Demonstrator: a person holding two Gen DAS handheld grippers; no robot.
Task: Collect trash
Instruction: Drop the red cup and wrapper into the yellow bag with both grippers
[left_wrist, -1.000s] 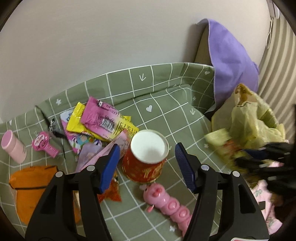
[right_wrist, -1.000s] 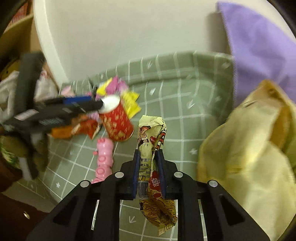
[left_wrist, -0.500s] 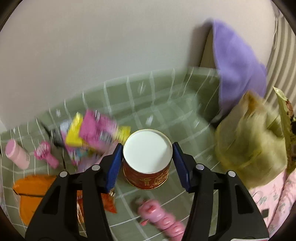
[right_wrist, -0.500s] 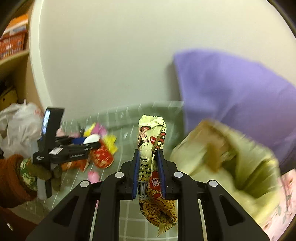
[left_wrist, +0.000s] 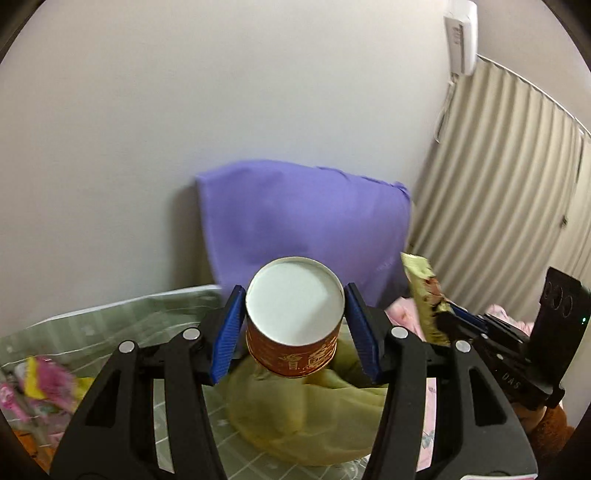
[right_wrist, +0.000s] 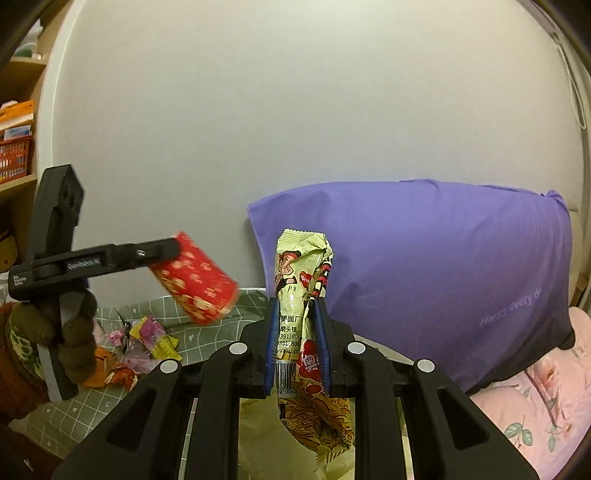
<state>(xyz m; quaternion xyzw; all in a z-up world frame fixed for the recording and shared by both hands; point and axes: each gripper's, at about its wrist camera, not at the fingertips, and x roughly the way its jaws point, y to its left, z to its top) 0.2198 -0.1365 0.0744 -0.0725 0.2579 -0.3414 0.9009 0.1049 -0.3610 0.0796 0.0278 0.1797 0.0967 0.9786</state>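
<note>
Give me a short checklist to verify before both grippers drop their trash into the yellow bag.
1. Left gripper holds the red paper cup between its fingers: ok; its jaws closed on it within the last second.
2. Right gripper is clamped on the noodle wrapper: ok.
3. Cup is lifted clear of the green checked sheet: ok.
4. Yellow bag lies below the cup: ok.
5. Bag mouth is open wide enough: cannot tell, the grippers hide it.
6. All other trash is collected: not ok, wrappers remain on the sheet.
</note>
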